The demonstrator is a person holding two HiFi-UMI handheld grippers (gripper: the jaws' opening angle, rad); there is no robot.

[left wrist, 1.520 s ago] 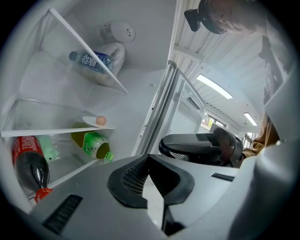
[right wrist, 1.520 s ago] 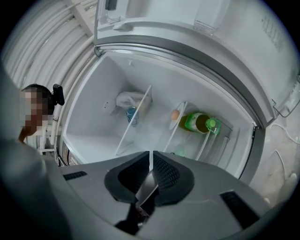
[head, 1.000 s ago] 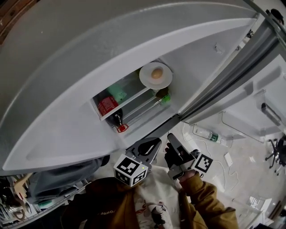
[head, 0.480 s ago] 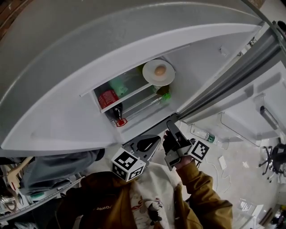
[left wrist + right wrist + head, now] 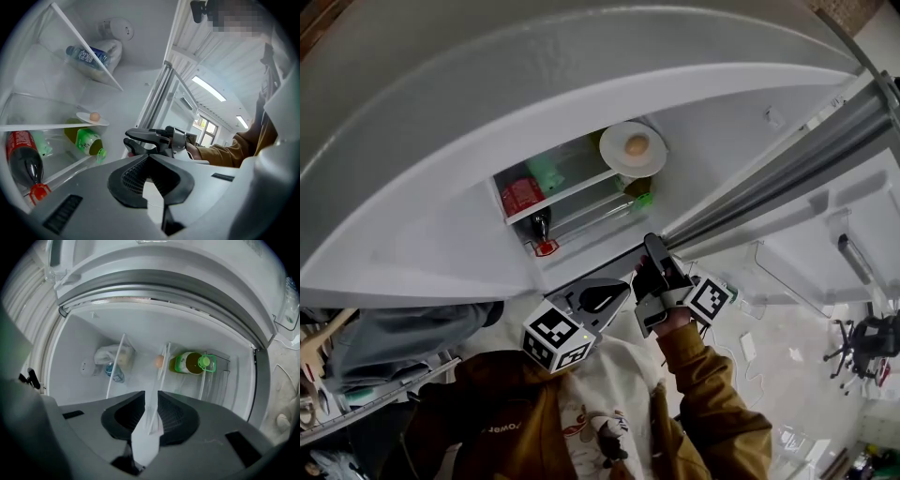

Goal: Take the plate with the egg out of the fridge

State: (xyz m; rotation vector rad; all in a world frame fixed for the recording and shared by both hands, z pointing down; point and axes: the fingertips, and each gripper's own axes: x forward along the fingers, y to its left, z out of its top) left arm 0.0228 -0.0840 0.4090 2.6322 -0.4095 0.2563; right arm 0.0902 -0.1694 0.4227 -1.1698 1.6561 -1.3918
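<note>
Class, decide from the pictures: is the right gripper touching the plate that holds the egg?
Apart. The head view shows the right gripper outside the fridge, well short of the plate inside.

my right gripper [image 5: 150, 395]: jaws slightly apart, empty | egg [image 5: 159, 361]: frame centre | green-capped bottle [image 5: 191, 363]: just right of it

No print is reading clearly here. The water bottle [image 5: 86, 55] is showing white marks on blue, perhaps lettering.
</note>
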